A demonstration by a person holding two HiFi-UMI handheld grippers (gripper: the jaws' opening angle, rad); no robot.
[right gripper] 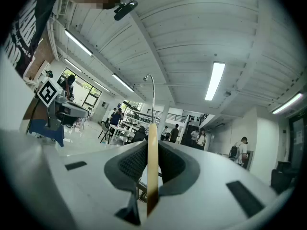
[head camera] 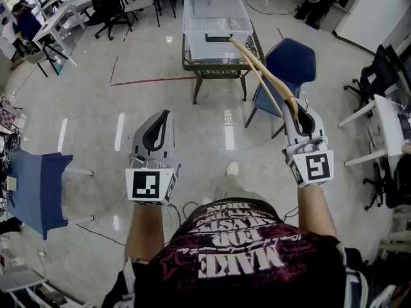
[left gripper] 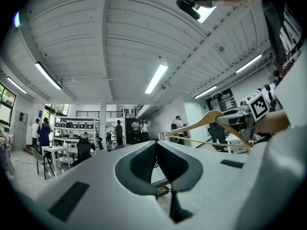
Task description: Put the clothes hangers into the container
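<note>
A wooden clothes hanger (head camera: 260, 72) is held in my right gripper (head camera: 300, 103), whose jaws are shut on its lower end. It slants up and to the left toward the clear plastic container (head camera: 215, 24). In the right gripper view the hanger (right gripper: 152, 166) stands edge-on between the pads, and its metal hook (right gripper: 152, 92) rises above. My left gripper (head camera: 167, 114) is level beside it, shut and holding nothing. In the left gripper view its jaws (left gripper: 156, 145) meet at the tips, and the hanger (left gripper: 211, 123) shows at the right. The container sits on a small dark table (head camera: 218, 70) ahead of me.
A blue chair (head camera: 290, 61) stands right of the table, just behind the hanger. Another blue chair (head camera: 38, 185) is at my left. A white desk (head camera: 392, 124) and black office chairs (head camera: 379, 76) line the right side. Several people stand far off in the room.
</note>
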